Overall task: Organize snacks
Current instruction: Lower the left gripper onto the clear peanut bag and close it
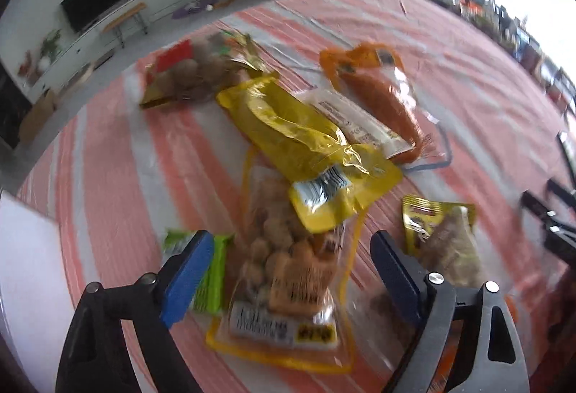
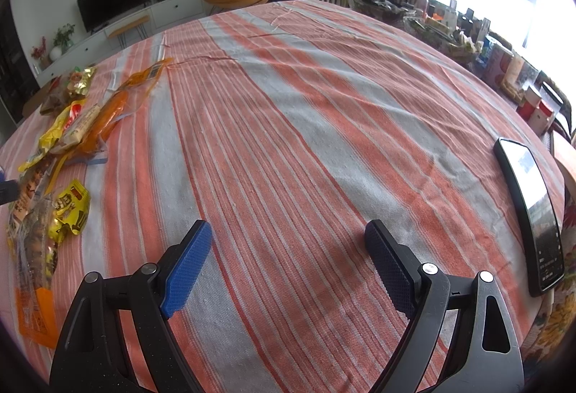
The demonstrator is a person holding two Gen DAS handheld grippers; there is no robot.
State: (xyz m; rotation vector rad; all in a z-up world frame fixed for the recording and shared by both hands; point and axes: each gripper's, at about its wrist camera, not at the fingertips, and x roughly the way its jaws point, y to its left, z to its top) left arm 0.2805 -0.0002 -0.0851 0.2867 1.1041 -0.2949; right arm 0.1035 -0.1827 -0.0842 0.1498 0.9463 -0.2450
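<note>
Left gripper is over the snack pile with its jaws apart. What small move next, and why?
Probably lower the left gripper and close on the clear bag of round snacks. That bag lies between the open pads, nearest of the pile, though the yellow pouch overlaps its far end, so lift slowly.

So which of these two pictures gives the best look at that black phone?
The right wrist view: the phone lies whole and sharp near the striped cloth's right edge. The left wrist view is blurred and aimed at the snack packets; no phone can be made out there.
</note>
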